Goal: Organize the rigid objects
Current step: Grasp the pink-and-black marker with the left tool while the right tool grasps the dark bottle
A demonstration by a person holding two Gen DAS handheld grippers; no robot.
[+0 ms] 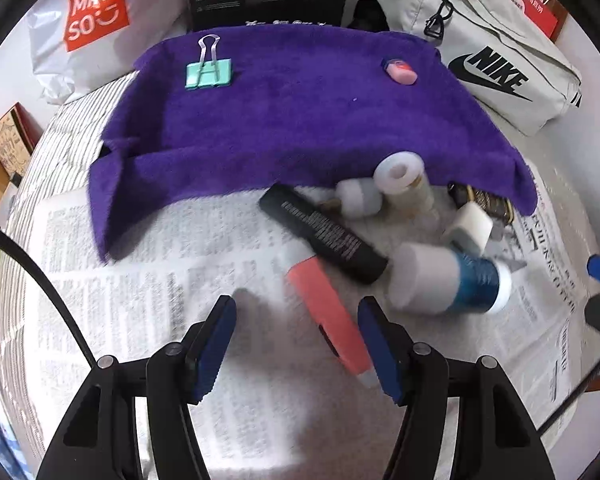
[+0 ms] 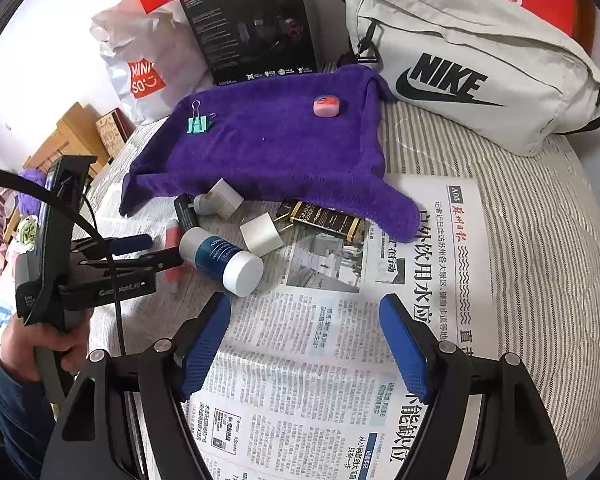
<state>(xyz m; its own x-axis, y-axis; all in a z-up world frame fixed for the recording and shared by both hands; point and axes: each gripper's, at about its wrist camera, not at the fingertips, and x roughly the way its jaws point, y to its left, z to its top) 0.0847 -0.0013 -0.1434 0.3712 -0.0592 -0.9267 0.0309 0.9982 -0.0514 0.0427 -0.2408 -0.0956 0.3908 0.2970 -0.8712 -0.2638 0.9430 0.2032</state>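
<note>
so, left wrist view first: your left gripper (image 1: 296,316) stands open, pointing steeply down at the newspaper (image 1: 140,280), and nothing is pressed between its pads. the pink tube (image 1: 328,316) lies in the gap, close against the right-hand finger (image 1: 376,344) and well off the left-hand one. its long axis runs from the lower right, near that finger's base, up and leftwards toward the black tube (image 1: 324,234), so it sits slantwise across the gap rather than square to the jaws. i cannot tell whether the finger actually touches it. just beyond to the right lies the blue-and-white bottle (image 1: 452,284) on its side, with smaller white pieces behind it at the edge of the purple towel (image 1: 300,120). on the towel sit a green binder clip (image 1: 209,74) and a pink round eraser (image 1: 400,72), well apart.

now the right wrist view: your right gripper (image 2: 304,340) is open too, with only newspaper (image 2: 300,360) between the fingers. the blue-and-white bottle (image 2: 220,260) lies just ahead of its left-hand finger, cap end nearest you, axis slanting up and left. the left gripper (image 2: 140,256) reaches in from the left, and the pink tube (image 2: 174,256) shows partly behind it.

judging from this, the left hand is the nearer one for the pink tube; a small roll of the wrist would likely square the pads to its long sides before closing.
</note>
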